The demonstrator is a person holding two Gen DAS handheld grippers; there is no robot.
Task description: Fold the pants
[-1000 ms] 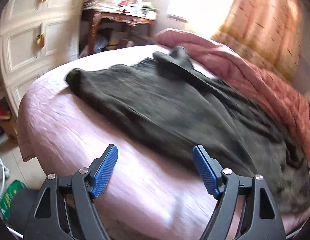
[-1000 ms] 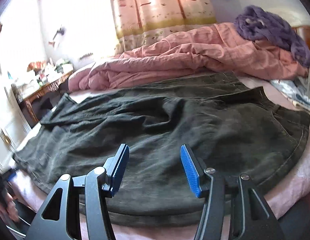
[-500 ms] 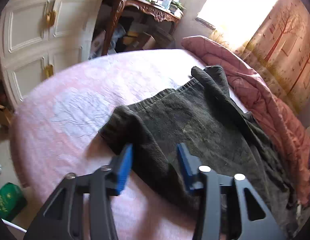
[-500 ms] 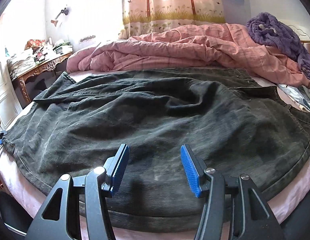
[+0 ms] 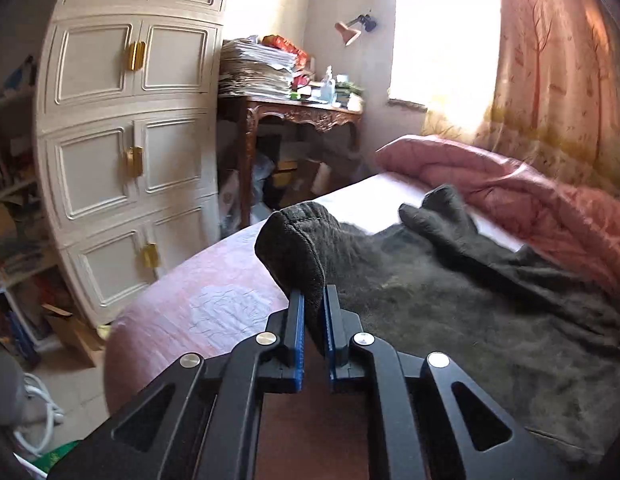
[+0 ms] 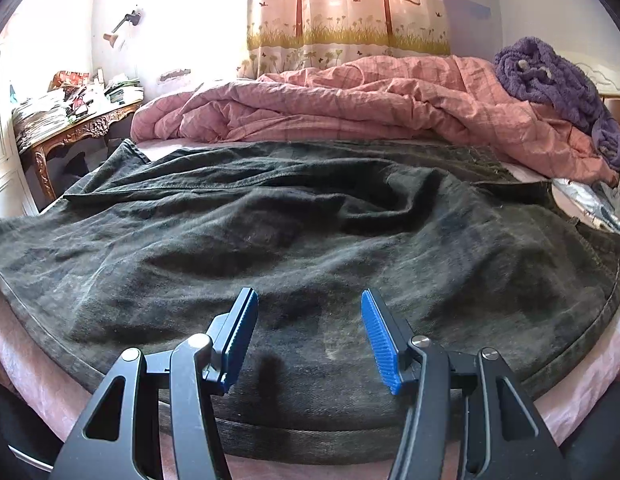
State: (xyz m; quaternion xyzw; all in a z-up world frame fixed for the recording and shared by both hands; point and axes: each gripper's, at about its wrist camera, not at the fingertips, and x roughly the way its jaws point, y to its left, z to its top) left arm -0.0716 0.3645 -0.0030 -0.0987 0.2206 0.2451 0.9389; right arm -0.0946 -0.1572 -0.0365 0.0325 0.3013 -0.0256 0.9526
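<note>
**Left gripper pinches and lifts a trouser leg end**

Since 1 second ago the left gripper (image 5: 312,316) has closed from wide open onto the pants (image 5: 450,304), its blue pads (image 5: 297,320) now pinching a leg end lifted off the pink bedsheet (image 5: 214,280). It points slightly downward. Only the right wrist view shows the whole garment — dark, fuzzy, wrinkled, spread across the bed with the right gripper (image 6: 308,336) above it, jaws spread, holding nothing. A rumpled pink quilt (image 6: 350,100) lies behind.
</note>
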